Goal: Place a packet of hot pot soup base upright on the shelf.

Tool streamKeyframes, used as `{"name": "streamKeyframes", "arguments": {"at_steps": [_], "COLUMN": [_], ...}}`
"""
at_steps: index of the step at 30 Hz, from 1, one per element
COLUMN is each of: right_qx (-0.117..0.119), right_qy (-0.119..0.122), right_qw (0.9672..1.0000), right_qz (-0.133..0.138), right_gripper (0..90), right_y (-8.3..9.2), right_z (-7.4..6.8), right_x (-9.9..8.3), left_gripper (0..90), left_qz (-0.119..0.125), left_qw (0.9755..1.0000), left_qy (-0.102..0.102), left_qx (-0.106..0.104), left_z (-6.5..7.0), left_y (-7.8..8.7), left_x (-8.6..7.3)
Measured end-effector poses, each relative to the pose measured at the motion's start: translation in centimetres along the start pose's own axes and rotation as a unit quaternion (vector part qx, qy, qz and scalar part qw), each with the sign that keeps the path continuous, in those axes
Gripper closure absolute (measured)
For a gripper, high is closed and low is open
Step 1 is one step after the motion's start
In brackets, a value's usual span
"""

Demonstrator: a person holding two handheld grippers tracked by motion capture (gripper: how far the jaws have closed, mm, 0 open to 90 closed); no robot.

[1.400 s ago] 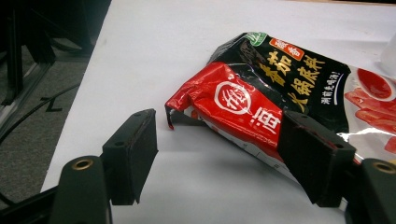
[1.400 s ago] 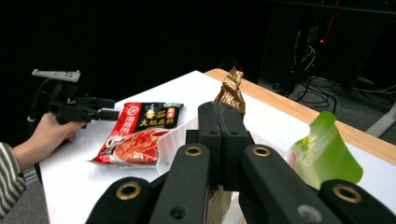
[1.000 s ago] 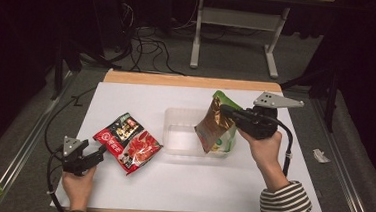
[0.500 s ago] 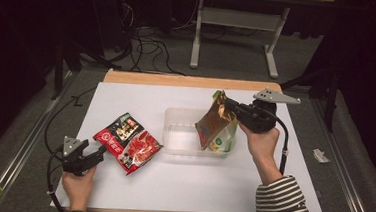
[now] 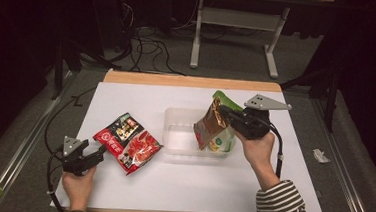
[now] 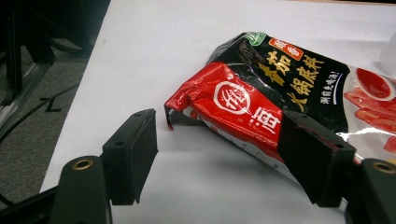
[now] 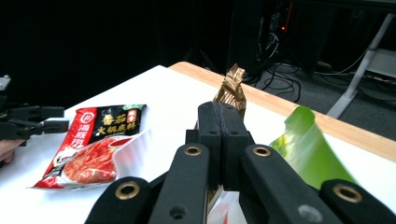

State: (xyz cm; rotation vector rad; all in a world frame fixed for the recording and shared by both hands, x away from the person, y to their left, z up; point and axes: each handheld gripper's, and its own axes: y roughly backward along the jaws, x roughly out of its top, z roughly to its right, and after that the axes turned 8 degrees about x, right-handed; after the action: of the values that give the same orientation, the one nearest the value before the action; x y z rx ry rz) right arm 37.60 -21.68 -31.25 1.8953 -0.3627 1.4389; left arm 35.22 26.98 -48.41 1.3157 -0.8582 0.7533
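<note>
So the worktop (image 5: 135, 192) is the big thing here, covered in a white sheet with a wooden strip showing along the far edge. Sitting roughly in the middle of it is a clear plastic tub (image 5: 179, 135), shallow and see-through (easy to miss against the white).

Next down in size is the red and black sauce packet (image 5: 128, 143), lying flat on the sheet to the left of the tub, close to it but I can't tell if they touch. Its near corner is a bit crumpled and curled up in the left gripper view.

Then there's the brown and gold pouch (image 5: 210, 125), held upright with its bottom end down in the tub's right side. A green packet (image 5: 223, 138) stands right against it, tucked between the pouch and the hand.

The right hand-held gripper (image 5: 224, 112) has its jaws pressed together on the pouch's top edge, and the crinkled gold tip pokes up above them in the right gripper view.

The left hand-held gripper (image 5: 101, 151) sits low at the near left, jaws spread wide, pinching nothing. One jaw is in front of the sauce packet's edge, the other over bare sheet just past its crumpled corner.
</note>
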Motion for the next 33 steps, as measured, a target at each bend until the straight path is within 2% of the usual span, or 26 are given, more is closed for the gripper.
{"name": "streamKeyframes", "arguments": {"at_steps": [3,6,13,16,19,23,33], "right_qx": [0.005,0.009,0.003,0.002,0.001,-0.006,-0.031], "right_qy": [-0.01,-0.005,-0.004,-0.007,-0.013,-0.019,0.001], "right_qw": [0.9999,0.9999,1.0,0.9998,0.9998,0.9998,0.9993], "right_qz": [0.003,0.001,-0.004,-0.016,-0.015,-0.01,-0.022], "right_gripper": [90.0,90.0,90.0,90.0,90.0,90.0,90.0], "right_y": [0.3,0.8,2.4,2.6,2.7,2.0,-1.1], "right_z": [-0.1,-0.5,-0.9,-1.0,-1.0,-0.5,0.6], "right_x": [-0.6,-1.4,-3.3,-4.3,-5.0,-4.4,-2.4], "left_gripper": [29.3,29.3,29.3,29.3,29.4,29.4,29.3], "left_qz": [-0.001,-0.001,-0.004,-0.005,-0.005,-0.001,-0.003], "left_qw": [1.0,1.0,1.0,1.0,1.0,1.0,1.0], "left_qy": [0.0,0.001,0.001,0.002,0.001,0.001,0.002], "left_qx": [0.0,0.0,0.0,0.0,0.001,0.001,0.0], "left_z": [0.0,0.0,0.0,-0.1,0.0,0.0,0.0], "left_y": [0.0,0.0,0.0,-0.1,-0.1,0.0,0.0], "left_x": [0.0,0.0,0.0,0.0,0.0,0.0,0.0]}}
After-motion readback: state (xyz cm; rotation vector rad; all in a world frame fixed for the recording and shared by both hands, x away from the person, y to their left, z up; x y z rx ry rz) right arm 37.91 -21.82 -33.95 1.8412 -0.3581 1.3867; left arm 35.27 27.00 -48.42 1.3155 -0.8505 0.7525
